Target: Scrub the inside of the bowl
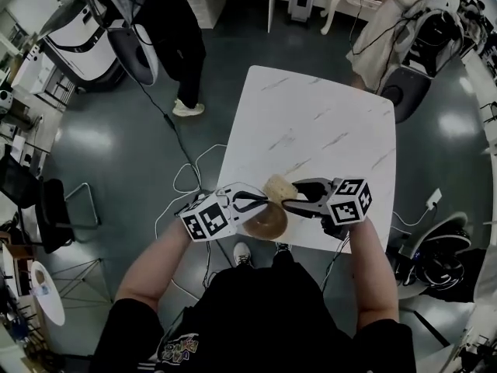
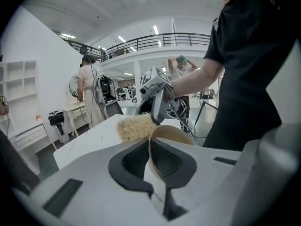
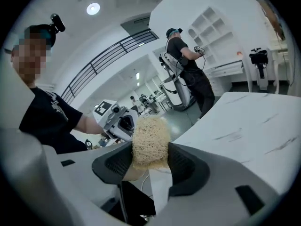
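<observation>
The left gripper [image 2: 150, 166] is pinching the thin rim of the tan bowl [image 2: 175, 134]. Its dark pads are pressing together on the wall, one inside and one outside. The right gripper [image 3: 149, 163] is clamping a straw-coloured fibrous scrubber [image 3: 150, 140], its jaws standing wide around the pad, which is bulging out above them.

In the head view the left gripper [image 1: 260, 200] and the right gripper [image 1: 289, 202] are pointing at each other, tips close. The bowl [image 1: 266, 220] is hanging at the near edge of the white marbled table [image 1: 311, 123], its mouth tipping toward the right gripper. The scrubber [image 1: 279, 186] is sitting just at the bowl's far rim, and whether it is touching the inside cannot be told. In the left gripper view the scrubber [image 2: 134, 126] is showing just beyond the rim, with the right gripper [image 2: 157, 98] above it.

The rest of the tabletop is lying bare. White cables [image 1: 186, 179] are trailing over the grey floor at its left. Two people are standing beyond the table's far side — one in black [image 1: 175, 37], one in light clothing [image 1: 396, 14].
</observation>
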`<action>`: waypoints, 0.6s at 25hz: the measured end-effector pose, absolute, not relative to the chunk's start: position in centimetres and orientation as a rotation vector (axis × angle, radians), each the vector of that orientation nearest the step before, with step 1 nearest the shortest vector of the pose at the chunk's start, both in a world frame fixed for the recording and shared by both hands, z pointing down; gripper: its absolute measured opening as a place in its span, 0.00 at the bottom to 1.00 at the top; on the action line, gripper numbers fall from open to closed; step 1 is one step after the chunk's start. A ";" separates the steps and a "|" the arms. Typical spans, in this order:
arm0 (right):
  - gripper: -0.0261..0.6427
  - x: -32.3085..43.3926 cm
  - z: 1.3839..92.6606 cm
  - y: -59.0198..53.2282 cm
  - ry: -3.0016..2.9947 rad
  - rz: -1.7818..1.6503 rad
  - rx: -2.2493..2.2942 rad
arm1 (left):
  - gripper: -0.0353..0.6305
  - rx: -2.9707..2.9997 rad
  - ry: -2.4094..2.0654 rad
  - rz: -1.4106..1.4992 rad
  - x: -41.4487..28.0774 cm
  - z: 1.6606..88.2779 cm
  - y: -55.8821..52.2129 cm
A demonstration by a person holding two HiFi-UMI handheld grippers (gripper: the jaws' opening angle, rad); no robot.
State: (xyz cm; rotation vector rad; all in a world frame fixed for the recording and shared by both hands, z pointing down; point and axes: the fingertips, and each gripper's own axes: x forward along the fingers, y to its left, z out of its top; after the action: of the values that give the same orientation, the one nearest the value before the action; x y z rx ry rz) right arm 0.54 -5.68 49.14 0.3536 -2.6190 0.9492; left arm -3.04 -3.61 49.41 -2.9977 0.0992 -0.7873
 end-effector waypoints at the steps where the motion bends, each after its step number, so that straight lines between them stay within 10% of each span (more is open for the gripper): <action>1: 0.40 0.6 49.2 -5.7 -2.621 0.959 0.350 | 0.08 -3.005 0.103 -0.783 -3.0 49.3 -3.7; 15: 0.40 4.4 48.8 -7.0 -2.665 1.034 0.581 | 0.08 -3.238 0.660 -0.456 -4.8 46.9 -9.7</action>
State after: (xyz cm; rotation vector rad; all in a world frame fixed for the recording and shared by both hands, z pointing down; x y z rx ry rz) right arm 4.35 -7.01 48.78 0.5811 -2.6651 1.0337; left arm -4.81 -9.75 46.88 -3.2383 0.6599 -0.4563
